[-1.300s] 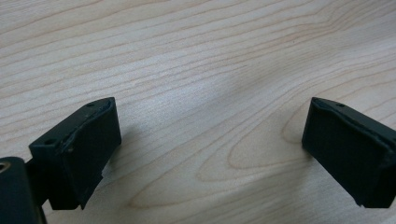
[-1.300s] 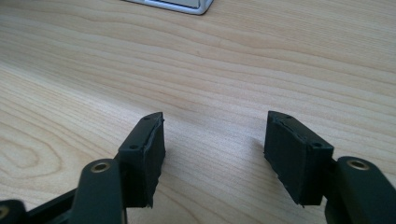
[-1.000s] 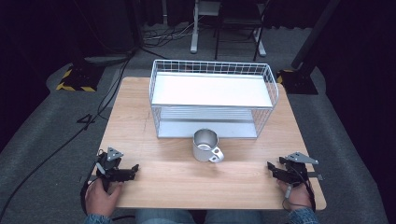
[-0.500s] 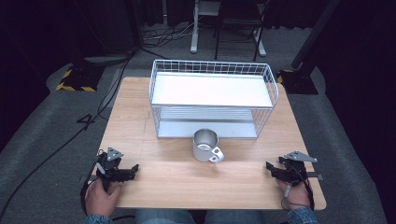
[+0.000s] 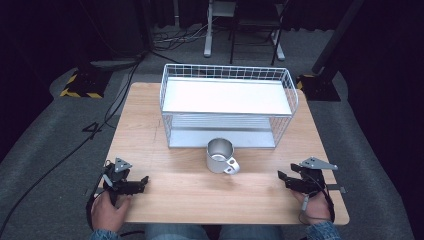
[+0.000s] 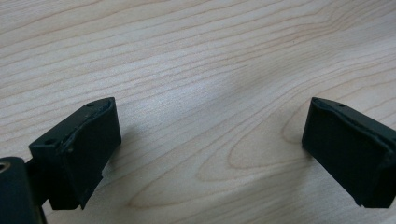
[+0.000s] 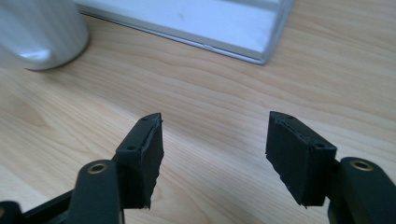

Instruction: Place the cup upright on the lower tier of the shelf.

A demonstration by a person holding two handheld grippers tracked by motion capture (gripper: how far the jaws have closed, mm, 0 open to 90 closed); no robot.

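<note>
A silver metal mug (image 5: 221,155) stands upright on the wooden table (image 5: 190,195), handle toward the near right, just in front of a white wire rack (image 5: 227,102). My left gripper (image 5: 144,181) rests near the table's front left corner, open, with bare wood between its jaws (image 6: 210,144). My right gripper (image 5: 281,177) lies near the front right edge, open and holding nothing (image 7: 215,144). In the right gripper view the mug (image 7: 39,32) sits at the upper left and the rack's base (image 7: 196,23) runs across the top.
The rack has a white upper shelf (image 5: 227,96) and a lower shelf (image 5: 220,136), open toward me. Cables (image 5: 65,150) trail over the grey floor to the left. Chair and stand legs (image 5: 240,35) stand beyond the table.
</note>
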